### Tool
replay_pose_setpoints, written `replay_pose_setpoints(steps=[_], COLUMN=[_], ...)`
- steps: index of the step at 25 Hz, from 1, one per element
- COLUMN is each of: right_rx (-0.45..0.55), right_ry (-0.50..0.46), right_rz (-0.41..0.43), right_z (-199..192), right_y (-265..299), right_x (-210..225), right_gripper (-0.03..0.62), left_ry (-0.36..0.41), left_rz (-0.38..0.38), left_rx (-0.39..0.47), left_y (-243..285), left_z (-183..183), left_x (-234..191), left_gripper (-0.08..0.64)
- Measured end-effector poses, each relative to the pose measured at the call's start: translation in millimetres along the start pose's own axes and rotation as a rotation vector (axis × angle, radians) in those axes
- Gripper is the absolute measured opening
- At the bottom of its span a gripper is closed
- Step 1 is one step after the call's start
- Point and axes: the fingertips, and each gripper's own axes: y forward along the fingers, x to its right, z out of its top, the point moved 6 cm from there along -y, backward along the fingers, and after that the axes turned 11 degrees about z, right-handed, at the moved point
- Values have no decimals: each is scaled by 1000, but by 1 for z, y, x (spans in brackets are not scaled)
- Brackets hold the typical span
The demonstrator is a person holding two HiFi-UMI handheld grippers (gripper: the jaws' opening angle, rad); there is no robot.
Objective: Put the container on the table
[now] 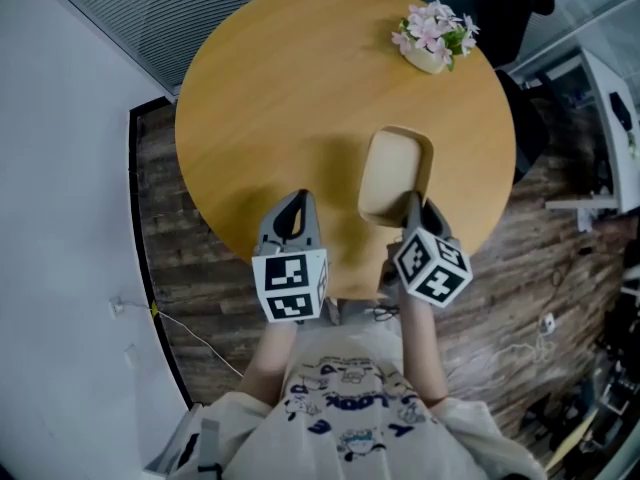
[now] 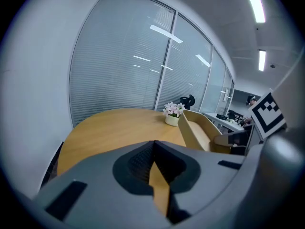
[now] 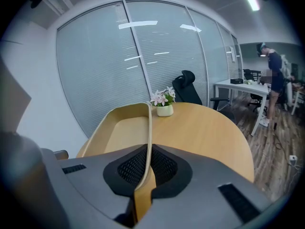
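A tan, shallow oblong container [image 1: 395, 173] hangs over the near right part of the round wooden table [image 1: 290, 98], throwing a shadow to its left. My right gripper [image 1: 412, 208] is shut on the wall at its near end. In the right gripper view that thin wall [image 3: 148, 128] runs straight between the jaws of the right gripper [image 3: 145, 175]. The left gripper view shows the container [image 2: 200, 132] tilted at the right. My left gripper [image 1: 297, 208] is over the table's front edge, left of the container, shut with nothing in it; its jaws meet in the left gripper [image 2: 155, 163] view.
A small pot of pink flowers [image 1: 435, 38] stands at the table's far right. A black office chair [image 1: 520, 8] is behind it. Glass walls with blinds ring the far side. A person [image 3: 274, 80] stands by a white desk [image 3: 238, 85] to the right.
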Motion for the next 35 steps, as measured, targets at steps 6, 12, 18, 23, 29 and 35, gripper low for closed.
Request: replay_pose_setpoints(steps=[6, 12, 18, 23, 29, 35], right_rx=[-61, -119, -166, -198, -248, -284], right_ry=[-11, -8, -3, 0, 8, 10], right_rz=[21, 39, 41, 47, 38, 16], right_z=[-10, -23, -38, -49, -66, -80], right_y=[11, 23, 28, 32, 36, 43], right_x=[4, 15, 26, 35, 46, 57], right_gripper=[11, 11, 11, 11, 11, 11], left_ry=[-7, -17, -13, -11, -10, -4], left_rz=[24, 37, 38, 44, 49, 47], left_rx=[-45, -95, -141, -177, -214, -252], left_y=[4, 12, 15, 21, 27, 34], left_z=[-15, -31, -49, -62, -77, -90], left_x=[3, 12, 20, 27, 31, 35], left_gripper=[3, 5, 3, 4, 3, 3])
